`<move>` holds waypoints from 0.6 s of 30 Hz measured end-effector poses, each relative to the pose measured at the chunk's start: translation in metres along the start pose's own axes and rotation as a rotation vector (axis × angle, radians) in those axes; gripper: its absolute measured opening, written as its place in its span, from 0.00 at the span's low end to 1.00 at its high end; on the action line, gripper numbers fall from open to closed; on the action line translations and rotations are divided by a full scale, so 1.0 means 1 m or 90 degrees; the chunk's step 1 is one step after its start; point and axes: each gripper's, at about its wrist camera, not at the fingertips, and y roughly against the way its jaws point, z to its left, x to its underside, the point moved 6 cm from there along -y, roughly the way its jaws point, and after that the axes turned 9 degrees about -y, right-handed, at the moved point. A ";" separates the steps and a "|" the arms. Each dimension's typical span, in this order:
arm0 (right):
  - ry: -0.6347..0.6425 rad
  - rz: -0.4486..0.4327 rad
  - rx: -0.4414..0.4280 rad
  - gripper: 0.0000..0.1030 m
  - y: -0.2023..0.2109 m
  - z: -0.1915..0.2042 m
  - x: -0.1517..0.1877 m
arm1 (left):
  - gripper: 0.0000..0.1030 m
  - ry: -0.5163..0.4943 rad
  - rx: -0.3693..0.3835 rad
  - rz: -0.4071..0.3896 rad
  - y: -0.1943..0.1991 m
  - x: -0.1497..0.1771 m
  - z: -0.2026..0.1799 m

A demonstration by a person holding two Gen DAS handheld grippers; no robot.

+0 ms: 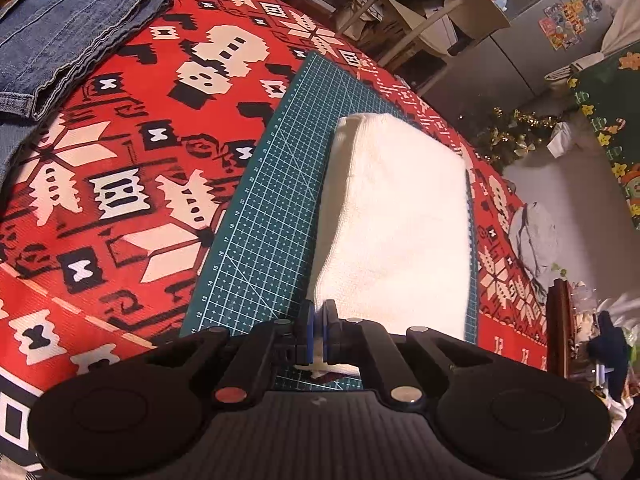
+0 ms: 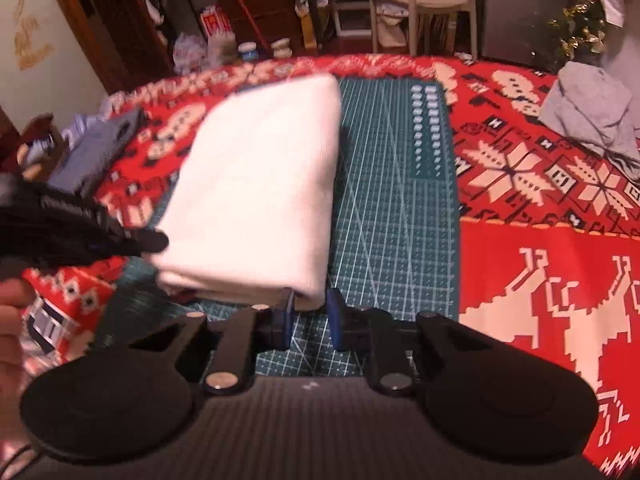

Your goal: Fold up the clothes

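A folded white cloth [image 1: 392,216] lies along a green cutting mat [image 1: 260,216] on the red patterned tablecloth [image 1: 120,184]. My left gripper [image 1: 319,308] is shut on the cloth's near corner, and a bit of white shows between the blue pads. In the right wrist view the same cloth [image 2: 260,184] has its near edge raised off the mat [image 2: 392,220]. My right gripper [image 2: 311,300] has the other near corner between its fingertips. The left pad touches the cloth and a thin gap shows at the right pad. The left gripper [image 2: 156,242] appears black at the cloth's left corner.
Folded blue jeans [image 1: 68,28] lie at the table's far left. A crumpled grey garment [image 2: 592,112] sits near the right edge. A person's hand [image 2: 8,320] shows at the left border. Beyond the table stand a chair [image 2: 424,4] and cluttered shelves.
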 end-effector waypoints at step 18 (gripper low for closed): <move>-0.104 0.000 -0.081 0.02 -0.023 -0.004 -0.023 | 0.05 -0.058 -0.039 0.004 -0.002 0.009 -0.011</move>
